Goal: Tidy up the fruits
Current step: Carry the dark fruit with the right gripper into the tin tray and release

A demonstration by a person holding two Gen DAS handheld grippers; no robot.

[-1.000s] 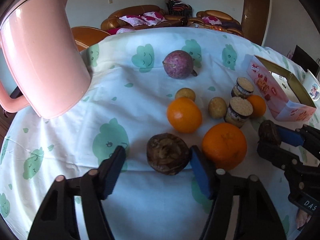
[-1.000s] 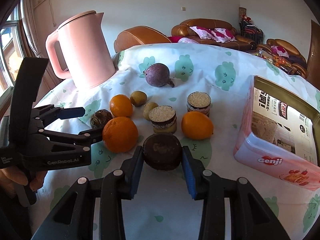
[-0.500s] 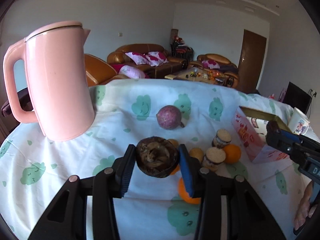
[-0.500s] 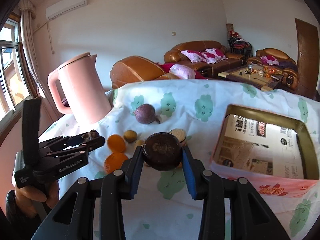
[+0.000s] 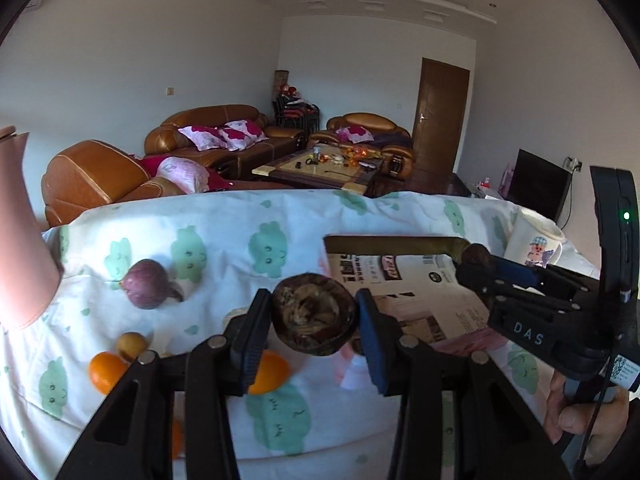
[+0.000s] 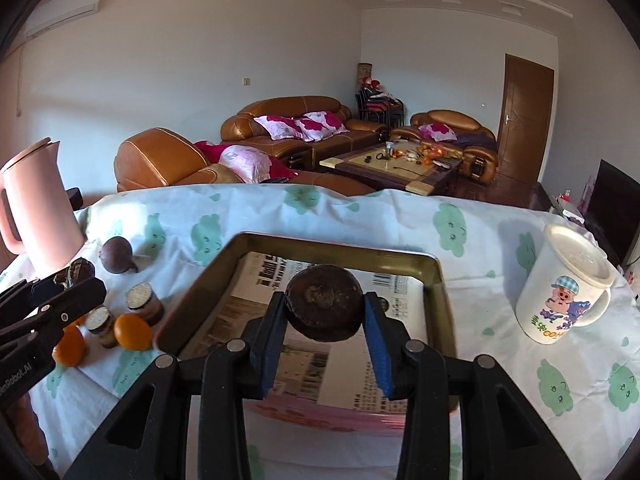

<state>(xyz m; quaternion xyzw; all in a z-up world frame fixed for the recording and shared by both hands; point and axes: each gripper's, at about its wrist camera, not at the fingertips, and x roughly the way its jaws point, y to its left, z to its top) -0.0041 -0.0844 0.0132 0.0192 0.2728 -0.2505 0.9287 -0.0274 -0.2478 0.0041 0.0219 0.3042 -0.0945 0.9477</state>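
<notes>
My left gripper (image 5: 314, 322) is shut on a dark brown wrinkled fruit (image 5: 314, 314), held above the table left of the pink tin box (image 5: 404, 280). My right gripper (image 6: 325, 312) is shut on another dark brown fruit (image 6: 325, 306), held over the open box (image 6: 434, 280), which is lined with printed paper. On the cloth lie oranges (image 5: 106, 372) (image 6: 132, 332), a purple fruit (image 5: 146, 284) (image 6: 116, 255) and a small tan fruit (image 5: 131, 345).
A pink kettle (image 6: 36, 208) stands at the table's far left. A white cartoon mug with a lid (image 6: 564, 284) stands right of the box. Small lidded jars (image 6: 140, 300) sit among the fruit. The table edge drops off behind, with sofas beyond.
Both grippers have lifted their dark fruits off the table and swung right. The right one now hangs over the open box; the left one closed on its fruit a second ago.
</notes>
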